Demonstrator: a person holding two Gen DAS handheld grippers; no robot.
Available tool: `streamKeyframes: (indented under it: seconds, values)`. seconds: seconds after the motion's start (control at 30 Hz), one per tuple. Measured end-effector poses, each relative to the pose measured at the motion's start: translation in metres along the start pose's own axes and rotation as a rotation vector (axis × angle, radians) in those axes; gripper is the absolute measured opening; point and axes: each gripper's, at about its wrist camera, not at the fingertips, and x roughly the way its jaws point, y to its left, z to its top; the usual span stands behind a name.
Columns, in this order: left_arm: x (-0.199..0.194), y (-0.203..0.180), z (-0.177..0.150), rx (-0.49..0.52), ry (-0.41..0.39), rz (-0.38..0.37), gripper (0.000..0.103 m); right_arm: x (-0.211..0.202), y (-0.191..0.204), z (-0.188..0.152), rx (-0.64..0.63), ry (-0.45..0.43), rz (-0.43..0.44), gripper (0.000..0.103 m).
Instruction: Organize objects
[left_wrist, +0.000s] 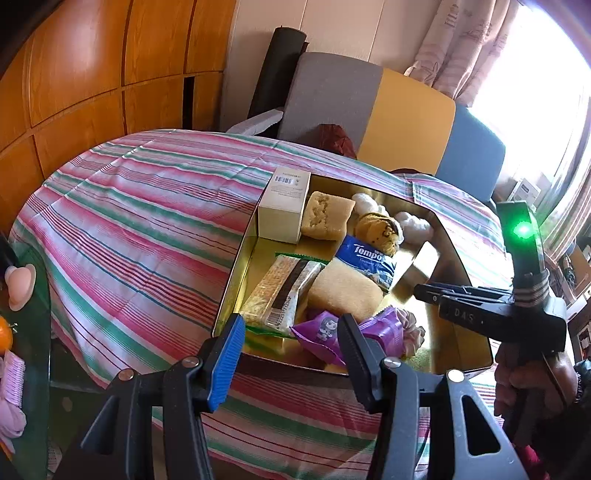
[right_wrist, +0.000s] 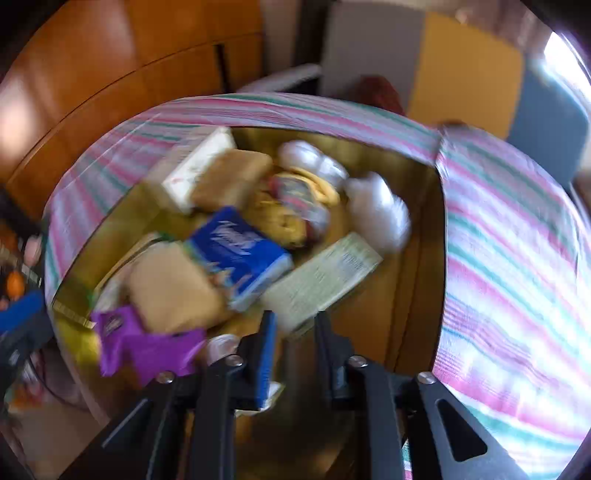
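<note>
Over the gold metal tin (left_wrist: 236, 266) on the striped cloth (left_wrist: 129, 221), right gripper (right_wrist: 295, 321) partly open, fingers a narrow gap apart. Dead ahead of it, a flat pale-green printed packet (right_wrist: 325, 277), near end reaching in between the fingertips; too blurred to tell whether clamped or merely straddled. Lies with its long axis running away and to the right of the fingers, propped aslant, left edge against the blue tissue pack (right_wrist: 240, 254). Left gripper (left_wrist: 290, 325) spread wide and holding nothing, hovering at the tin's near wall with the purple foil wrapper (left_wrist: 380, 328) just beyond its fingers. Far closer to the packet on the right side, so probably a right-hand grasp along that narrow end.
</note>
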Motion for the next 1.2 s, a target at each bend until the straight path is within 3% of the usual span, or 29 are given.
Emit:
streamKeyframes:
  seconds: [0.2, 0.37, 0.67, 0.87, 1.2]
  values:
    - [0.0, -0.008, 0.003, 0.017, -0.012, 0.075, 0.053, -0.007, -0.003, -0.009, -0.005, -0.015, 0.024, 0.023]
    - [-0.007, -0.012, 0.007, 0.033, -0.056, 0.153, 0.054, -0.022, 0.004, -0.015, -0.006, -0.083, -0.007, 0.037]
    - [-0.031, -0.023, 0.012, 0.053, -0.145, 0.194, 0.064, -0.063, 0.016, -0.037, 0.01, -0.209, -0.069, 0.048]
    - [-0.045, -0.043, 0.015, 0.065, -0.191, 0.249, 0.067, -0.087, 0.02, -0.051, 0.028, -0.269, -0.08, 0.05]
    - [-0.058, -0.063, 0.008, 0.097, -0.219, 0.198, 0.067, -0.106, 0.02, -0.064, 0.054, -0.319, -0.076, 0.052]
